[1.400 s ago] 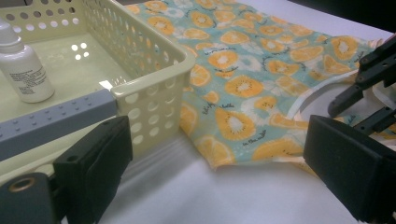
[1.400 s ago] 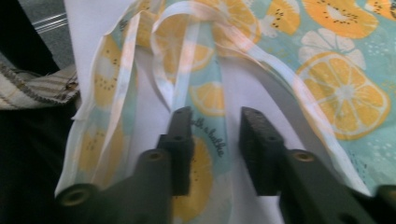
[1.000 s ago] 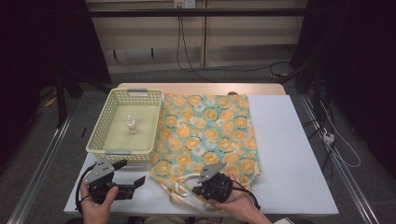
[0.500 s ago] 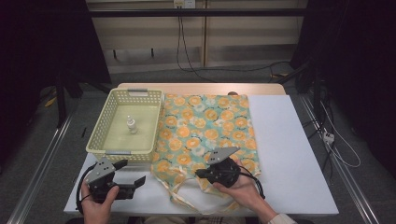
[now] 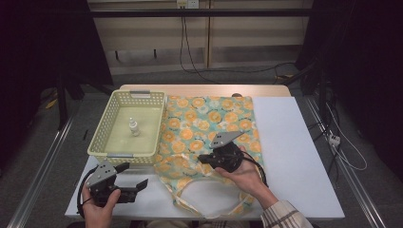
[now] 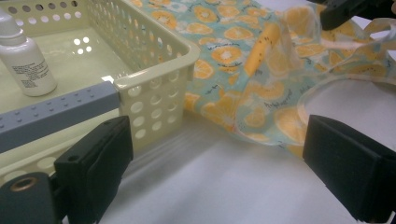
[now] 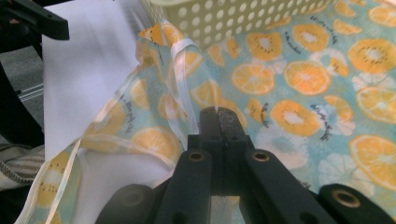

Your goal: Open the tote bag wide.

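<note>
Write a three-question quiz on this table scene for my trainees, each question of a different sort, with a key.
1. True or false: the bottle stands inside the basket.
2. Which tool is shut on the bag? A) left tool B) right tool
3. Fill in: the bag's print shows slices of ____.

Key:
1. True.
2. B. Its jaws pinch a pale strap of the bag; the left tool's jaws stand wide apart near the basket corner.
3. Orange.
</note>
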